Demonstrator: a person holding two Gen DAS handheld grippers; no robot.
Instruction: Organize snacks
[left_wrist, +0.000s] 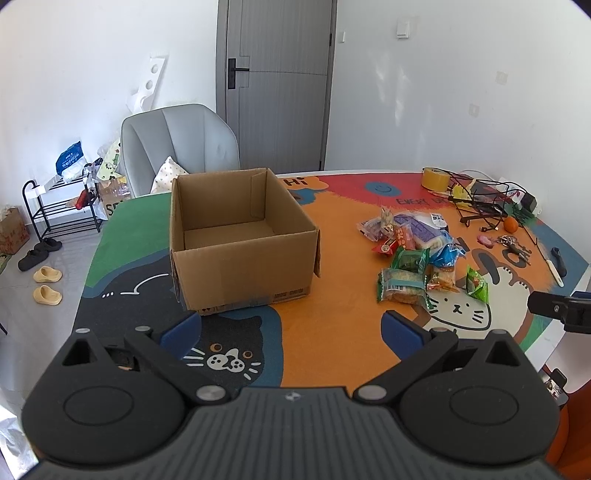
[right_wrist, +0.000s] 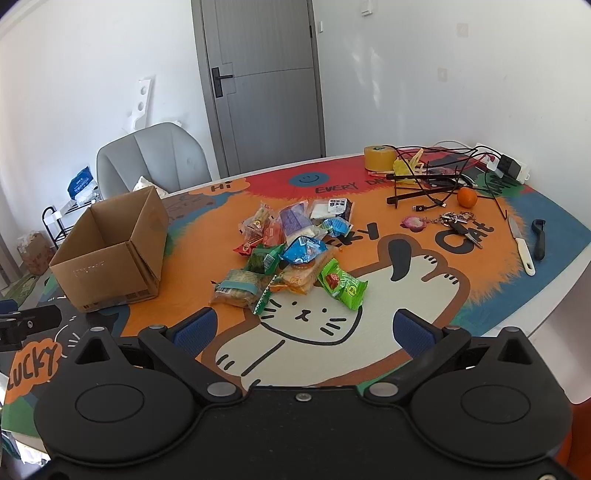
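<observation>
An open, empty cardboard box (left_wrist: 240, 236) stands on the cartoon cat mat (left_wrist: 332, 314); it also shows in the right wrist view (right_wrist: 110, 254) at the left. A pile of snack packets (left_wrist: 417, 254) lies to the right of the box, in the right wrist view (right_wrist: 291, 251) in the middle. My left gripper (left_wrist: 291, 328) is open and empty, just in front of the box. My right gripper (right_wrist: 303, 328) is open and empty, a little short of the pile, nearest a green packet (right_wrist: 341, 284).
At the back right lie a yellow tape roll (right_wrist: 376, 157), a black wire stand with cables (right_wrist: 436, 181), an orange (right_wrist: 467, 197), keys (right_wrist: 458, 221), a knife (right_wrist: 521, 243) and a black peeler (right_wrist: 539, 240). A grey chair (left_wrist: 177, 144) stands behind the table.
</observation>
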